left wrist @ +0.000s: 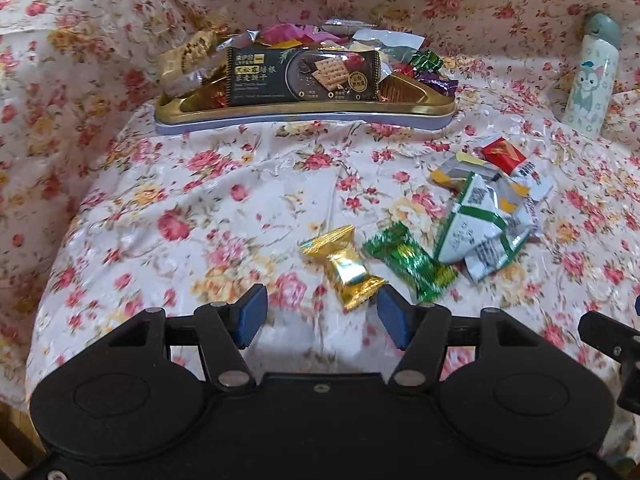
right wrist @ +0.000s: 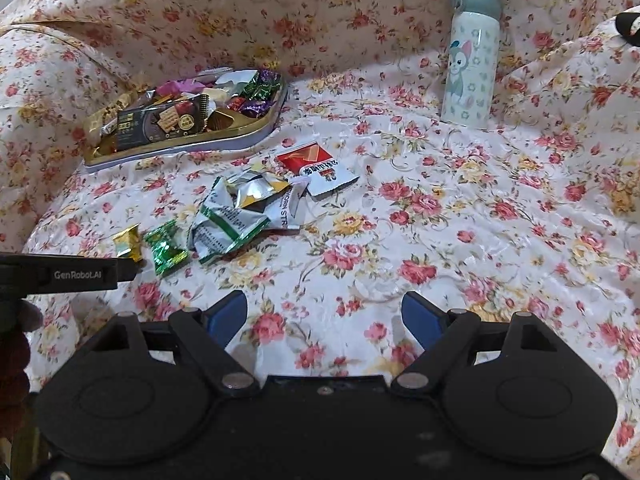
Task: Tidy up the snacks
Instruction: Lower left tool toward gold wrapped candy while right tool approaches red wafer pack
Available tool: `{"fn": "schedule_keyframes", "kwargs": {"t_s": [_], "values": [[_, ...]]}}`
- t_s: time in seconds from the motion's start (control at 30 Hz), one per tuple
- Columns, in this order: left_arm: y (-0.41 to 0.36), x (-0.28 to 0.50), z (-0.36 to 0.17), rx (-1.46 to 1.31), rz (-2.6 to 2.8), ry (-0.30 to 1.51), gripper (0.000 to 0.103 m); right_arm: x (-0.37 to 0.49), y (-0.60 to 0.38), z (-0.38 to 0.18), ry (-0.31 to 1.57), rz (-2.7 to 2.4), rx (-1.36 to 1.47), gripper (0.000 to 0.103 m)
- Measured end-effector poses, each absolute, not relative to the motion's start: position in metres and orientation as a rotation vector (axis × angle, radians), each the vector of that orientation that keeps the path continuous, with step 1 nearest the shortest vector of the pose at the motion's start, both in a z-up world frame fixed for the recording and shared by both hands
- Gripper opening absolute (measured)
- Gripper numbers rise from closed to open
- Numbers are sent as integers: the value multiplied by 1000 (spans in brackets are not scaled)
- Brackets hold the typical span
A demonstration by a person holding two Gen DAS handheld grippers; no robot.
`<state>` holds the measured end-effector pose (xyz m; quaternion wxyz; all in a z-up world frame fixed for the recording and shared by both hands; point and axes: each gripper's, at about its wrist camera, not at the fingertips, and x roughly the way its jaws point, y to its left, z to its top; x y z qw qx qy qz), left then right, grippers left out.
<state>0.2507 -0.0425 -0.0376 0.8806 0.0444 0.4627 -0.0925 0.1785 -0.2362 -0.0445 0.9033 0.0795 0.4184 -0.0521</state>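
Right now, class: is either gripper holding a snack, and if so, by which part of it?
Nothing is held. The left gripper is open above the cloth, with the gold candy just ahead of its fingers, untouched. The right gripper is open over bare cloth.

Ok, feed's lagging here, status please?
Left gripper and right gripper: jaws open, empty. Gold candy loose near left. Tray part filled. Nothing blocking.

Glossy floral cloth, crinkled shiny foil on gold sweet and green sweet, polished gold metal tray, smooth printed bottle, matt black plastic claws with blue pads.
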Motion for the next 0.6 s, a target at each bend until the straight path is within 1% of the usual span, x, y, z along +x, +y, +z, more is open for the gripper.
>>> {"fn": "schedule_keyframes", "kwargs": {"t_s": [0.2,0.37,0.5,0.6], "values": [[-44,263,-44,89,-194,953,66,200,-239,-47,868,-112,167,88],[-40,268,-48,87,-197,943,73,218,-241,-49,862,-109,167,88],[-40,269,-50,85,-209,947,75,233,-244,-49,847,-121,169,88],[-41,272,-51,84,-220,959,79,246,-249,-47,827,-140,172,88]]}}
